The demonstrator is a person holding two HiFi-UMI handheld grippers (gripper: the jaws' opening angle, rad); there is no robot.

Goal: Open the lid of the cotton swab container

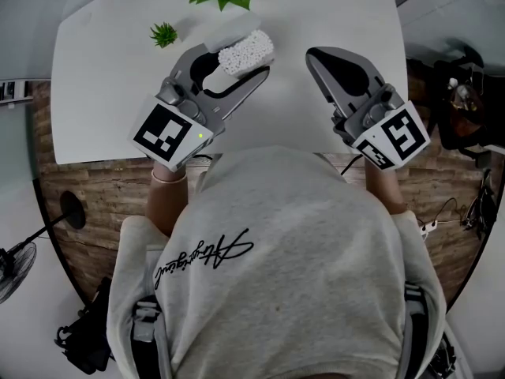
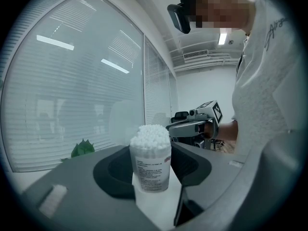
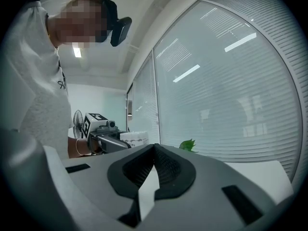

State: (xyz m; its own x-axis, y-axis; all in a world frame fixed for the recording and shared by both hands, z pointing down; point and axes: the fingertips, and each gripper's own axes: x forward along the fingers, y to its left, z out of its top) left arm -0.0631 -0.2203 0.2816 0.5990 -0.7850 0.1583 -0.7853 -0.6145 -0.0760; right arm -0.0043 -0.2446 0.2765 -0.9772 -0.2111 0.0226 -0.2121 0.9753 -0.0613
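Cotton swab container (image 2: 150, 160), a small clear plastic cylinder with a printed label and packed with white swab heads, sits clamped between the fingers of the left gripper (image 1: 245, 60). It is held just above the white table (image 1: 110, 69), near a small green plant (image 1: 164, 34). The fingers press on its lower body, leaving the top end free. From the head view it leans with the swab end pointing away from the person. Whether a clear lid covers the swab heads, I cannot tell.

The right gripper (image 1: 316, 56) hovers well apart to the right, its fingers closed together on nothing.

The container looks very light, with thin, smooth, fairly stiff walls. A hard squeeze would probably flex or crack them, and a loose hold would likely let it slip or twist. The present hold low on the body seems sound. The lid is best taken at the top rim by the right fingers, which would first need to open. If the container is tipped once uncovered, the swabs could spill.
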